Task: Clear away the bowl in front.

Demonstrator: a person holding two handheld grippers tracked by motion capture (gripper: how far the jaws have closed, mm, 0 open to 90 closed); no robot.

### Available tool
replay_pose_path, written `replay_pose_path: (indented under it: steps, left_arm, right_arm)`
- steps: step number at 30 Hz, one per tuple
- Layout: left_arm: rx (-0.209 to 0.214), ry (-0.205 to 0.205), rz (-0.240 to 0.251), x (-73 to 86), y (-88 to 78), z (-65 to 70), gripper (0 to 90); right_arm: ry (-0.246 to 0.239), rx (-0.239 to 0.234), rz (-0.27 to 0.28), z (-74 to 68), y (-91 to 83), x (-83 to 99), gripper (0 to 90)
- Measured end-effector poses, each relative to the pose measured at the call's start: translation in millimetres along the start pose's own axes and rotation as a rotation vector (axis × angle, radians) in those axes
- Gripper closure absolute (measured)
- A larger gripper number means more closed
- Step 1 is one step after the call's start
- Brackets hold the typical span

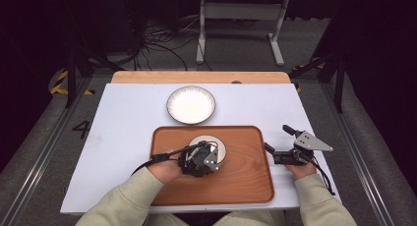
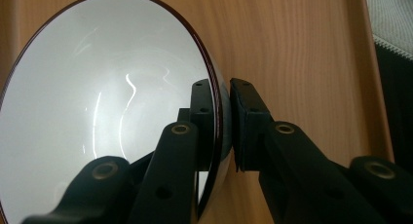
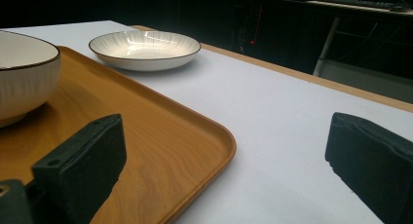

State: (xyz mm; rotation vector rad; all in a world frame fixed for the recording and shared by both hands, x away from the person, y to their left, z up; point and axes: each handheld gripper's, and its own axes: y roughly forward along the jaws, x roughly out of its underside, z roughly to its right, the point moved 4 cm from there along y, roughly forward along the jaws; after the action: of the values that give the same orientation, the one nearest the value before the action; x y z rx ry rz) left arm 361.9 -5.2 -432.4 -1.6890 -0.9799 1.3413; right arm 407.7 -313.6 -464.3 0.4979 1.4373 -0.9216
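A rectangular wooden tray with rounded corners [image 1: 246, 182] holds one small white bowl with a dark rim [image 1: 216, 143] — its inside bare. Beyond the tray, a wide shallow white plate [image 1: 191, 104] lies on the white table [image 1: 123, 118]. The left gripper [image 2: 225, 118] is clamped on the bowl's rim, one jaw inside, one outside. The right gripper [image 1: 279, 140] sits beside the tray's right edge — jaws spread wide, touching nothing.

The left gripper [image 1: 209, 155] and hand cover the near half of the small bowl [image 1: 216, 141] on the tray [image 1: 246, 179]. In the right gripper view, that bowl is cut off at the left edge.
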Motion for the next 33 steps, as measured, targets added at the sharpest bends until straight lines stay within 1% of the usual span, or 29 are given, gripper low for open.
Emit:
replay_pose_path:
  steps: [1, 2, 3, 4, 7, 8, 9, 11, 13, 14, 15, 17, 19, 20, 23, 25, 26, 29, 31, 33]
  left_arm:
    - [0.003, -0.008, -0.001, 0.3, 0.5, 1.0, 81.6]
    - [0.003, 0.013, -0.008, 0.1, 0.4, -0.2, 81.6]
    - [0.003, 0.013, -0.008, 0.1, 0.4, -0.2, 81.7]
    - [0.008, 0.001, -0.007, 0.5, 1.0, 1.0, 81.7]
    - [0.01, 0.0, -0.011, 0.8, 0.9, 1.1, 81.8]
    - [0.008, -0.006, -0.007, 0.9, 1.0, 1.2, 81.7]
    - [0.012, -0.002, -0.007, 1.0, 0.7, 0.7, 81.6]
    - [0.016, -0.012, -0.006, 1.6, 0.6, 0.8, 81.6]
    - [0.025, -0.007, -0.008, 2.0, 0.8, 0.5, 81.5]
    - [0.025, 0.002, -0.01, 2.1, 1.1, 0.2, 81.4]
    - [0.033, -0.006, -0.013, 2.2, 1.8, 2.0, 81.1]
    - [0.041, 0.003, -0.014, 2.0, 3.2, 3.5, 80.4]
    - [0.039, -0.001, -0.018, 2.1, 4.3, 5.7, 79.8]
    - [0.039, 0.006, -0.018, 2.1, 3.9, 5.2, 79.9]
    - [0.042, 0.0, -0.015, 2.7, 3.0, 5.1, 80.0]
    - [0.045, -0.009, -0.004, 2.9, 2.7, 5.5, 79.7]
    - [0.048, -0.009, 0.004, 2.7, 2.5, 5.3, 78.3]
    - [0.047, -0.013, 0.023, 1.3, 0.4, 5.5, 67.9]
    - [0.053, -0.019, 0.042, 0.6, -1.9, 6.9, 64.6]
    - [0.047, -0.016, 0.061, 0.0, -5.4, 6.0, 58.7]
  right_arm:
    - [0.0, 0.0, 0.0, 0.0, 0.0, 0.0, 2.2]
    - [0.0, 0.0, 0.0, 0.0, 0.0, 0.0, 2.2]
    - [0.0, 0.0, 0.0, 0.0, 0.0, 0.0, 2.2]
    - [0.0, 0.0, 0.0, 0.0, 0.0, 0.0, 2.2]
    - [0.0, 0.0, 0.0, 0.0, 0.0, 0.0, 2.2]
    - [0.0, 0.0, 0.0, -0.1, 0.0, 0.0, 2.2]
    - [0.0, -0.001, 0.001, -0.2, 0.1, 0.0, 2.2]
    - [-0.001, 0.0, 0.0, -0.1, 0.0, 0.0, 2.2]
    - [-0.001, 0.0, 0.0, -0.1, 0.0, 0.0, 2.2]
    - [-0.001, 0.0, 0.0, -0.1, 0.0, 0.0, 2.2]
    - [0.0, -0.001, 0.001, -0.2, 0.0, 0.0, 2.2]
    - [-0.001, -0.001, 0.0, -0.1, 0.0, 0.0, 2.2]
    - [-0.001, -0.002, 0.001, -0.2, 0.0, 0.0, 2.1]
    - [-0.001, -0.003, 0.001, -0.3, 0.0, 0.0, 2.1]
    - [-0.002, -0.002, 0.001, -0.3, 0.0, 0.0, 2.1]
    - [-0.002, -0.002, 0.002, -0.3, 0.0, 0.0, 2.1]
    - [-0.002, -0.002, 0.001, -0.3, -0.1, 0.0, 2.1]
    - [-0.002, -0.003, 0.002, -0.3, -0.1, 0.0, 2.1]
    - [-0.002, -0.003, 0.002, -0.3, -0.1, 0.0, 2.0]
    - [-0.002, -0.003, 0.001, -0.2, -0.1, 0.0, 2.0]
